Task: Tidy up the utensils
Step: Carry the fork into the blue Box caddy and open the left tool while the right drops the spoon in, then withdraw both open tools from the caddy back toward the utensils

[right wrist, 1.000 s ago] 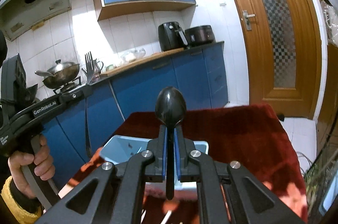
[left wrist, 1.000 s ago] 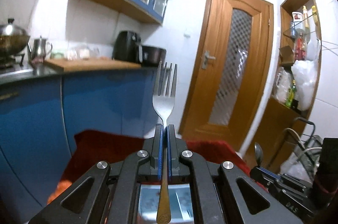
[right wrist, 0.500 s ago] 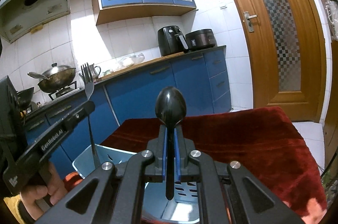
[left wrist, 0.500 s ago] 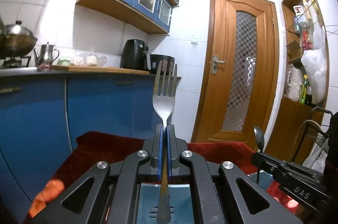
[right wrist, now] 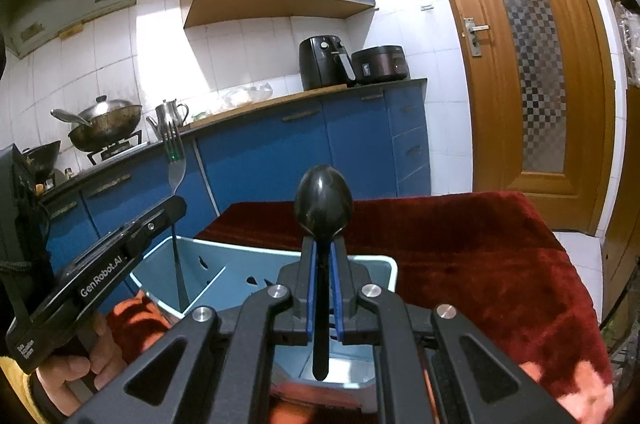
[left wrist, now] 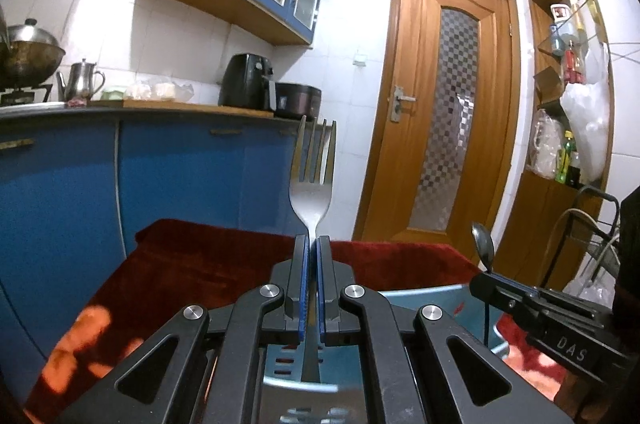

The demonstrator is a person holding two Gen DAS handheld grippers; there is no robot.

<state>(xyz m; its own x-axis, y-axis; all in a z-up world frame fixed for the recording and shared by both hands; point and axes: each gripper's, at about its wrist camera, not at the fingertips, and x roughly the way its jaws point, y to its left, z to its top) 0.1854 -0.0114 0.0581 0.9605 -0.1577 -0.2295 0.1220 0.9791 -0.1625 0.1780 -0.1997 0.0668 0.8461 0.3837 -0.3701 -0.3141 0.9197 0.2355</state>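
I've got the left tool [left wrist: 311, 256] pinching the fork [left wrist: 311, 183] upright and the right tool [right wrist: 323, 260] pinching the black spoon [right wrist: 323, 199] upright, handles hanging over the blue caddy [right wrist: 224, 266] at lower centre.

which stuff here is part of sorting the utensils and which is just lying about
Job: silver metal fork in left gripper; black spoon in right gripper; light blue plastic caddy.

Lying about: steel wok, metal kettle, black air fryer, dark cooker.
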